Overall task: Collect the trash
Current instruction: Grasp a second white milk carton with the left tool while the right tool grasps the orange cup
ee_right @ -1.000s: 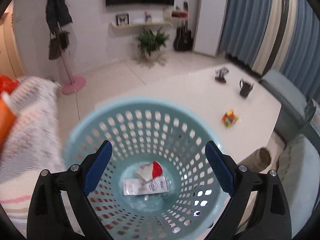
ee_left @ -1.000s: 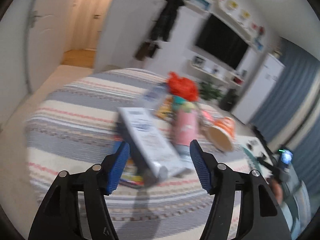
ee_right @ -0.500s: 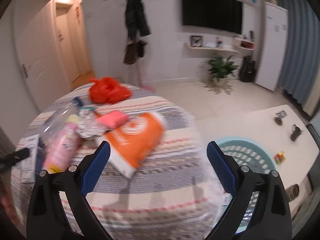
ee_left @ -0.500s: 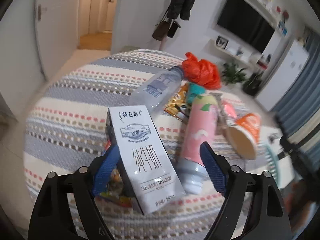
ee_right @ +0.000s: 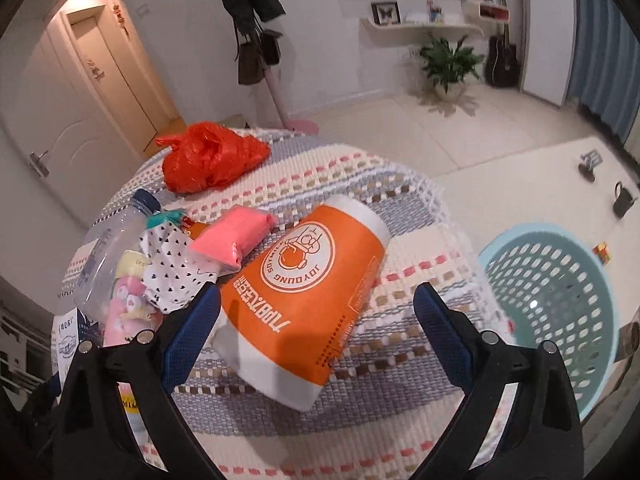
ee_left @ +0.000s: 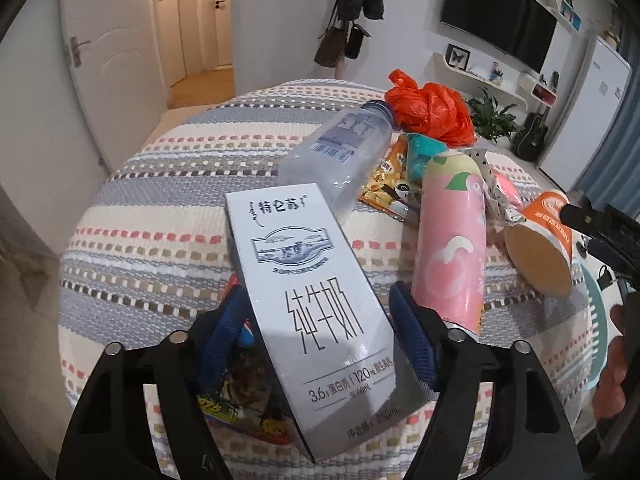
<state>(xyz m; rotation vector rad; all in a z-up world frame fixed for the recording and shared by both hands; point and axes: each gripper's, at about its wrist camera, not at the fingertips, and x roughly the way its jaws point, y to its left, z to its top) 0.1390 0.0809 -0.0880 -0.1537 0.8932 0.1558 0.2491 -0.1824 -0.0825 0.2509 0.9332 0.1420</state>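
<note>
Milk carton [ee_left: 316, 320] lying flat on the striped worktop [ee_left: 168, 200], between the closing left claw [ee_left: 320, 336] pads, not yet pinched. Looks light, stiff, crushable — best taken across its narrow sides. Right claw [ee_right: 316, 328] spread wide, empty — orange cup [ee_right: 304, 292] just ahead.

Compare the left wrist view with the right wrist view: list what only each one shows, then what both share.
Only the left wrist view: the left tool with jaws open around the white milk carton, and the carton's printed front.

Only the right wrist view: the right tool, open around the orange paper cup, and the inside of the blue basket.

Both: the striped cloth, red plastic bag, clear bottle, pink can and cup.
</note>
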